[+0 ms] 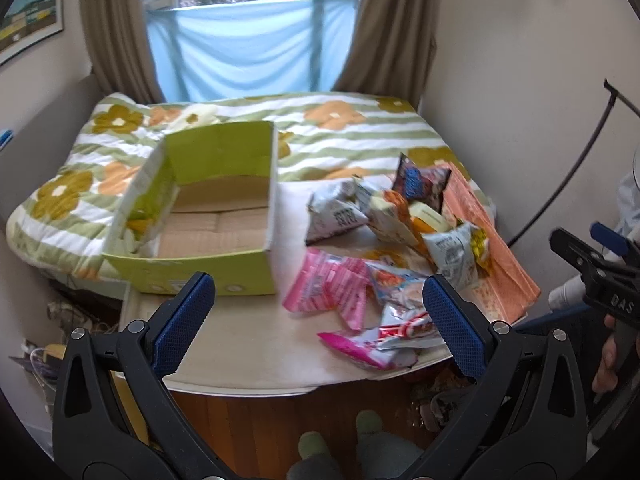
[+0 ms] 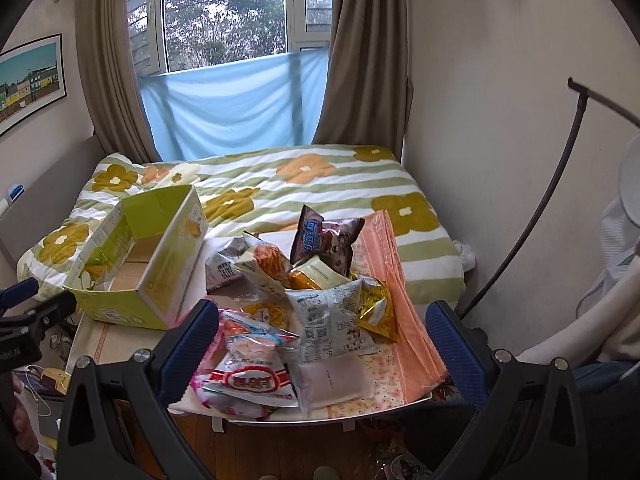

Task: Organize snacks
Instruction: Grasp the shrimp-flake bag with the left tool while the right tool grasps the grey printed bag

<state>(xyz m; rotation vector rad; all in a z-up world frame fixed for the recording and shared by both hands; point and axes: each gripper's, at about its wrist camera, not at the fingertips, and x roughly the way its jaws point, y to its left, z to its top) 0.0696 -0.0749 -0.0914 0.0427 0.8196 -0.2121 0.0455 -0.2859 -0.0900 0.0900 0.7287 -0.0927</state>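
An open, empty green cardboard box (image 1: 224,248) stands at the left of a low table (image 1: 256,344); it also shows in the right wrist view (image 2: 160,276). A pile of snack packets (image 1: 400,216) lies to its right, with pink packets (image 1: 332,288) nearest; the pile shows in the right wrist view (image 2: 304,280) with a red-and-white packet (image 2: 252,380) in front. My left gripper (image 1: 320,320) is open and empty, short of the table's front edge. My right gripper (image 2: 324,344) is open and empty, over the front packets.
A bed with a flowered green-striped quilt (image 1: 320,128) lies behind the table under a window with brown curtains. An orange folded cloth (image 2: 396,292) lies under the pile at the table's right. A wall and a dark curved rod (image 2: 532,216) stand at the right. Clutter covers the floor at the left.
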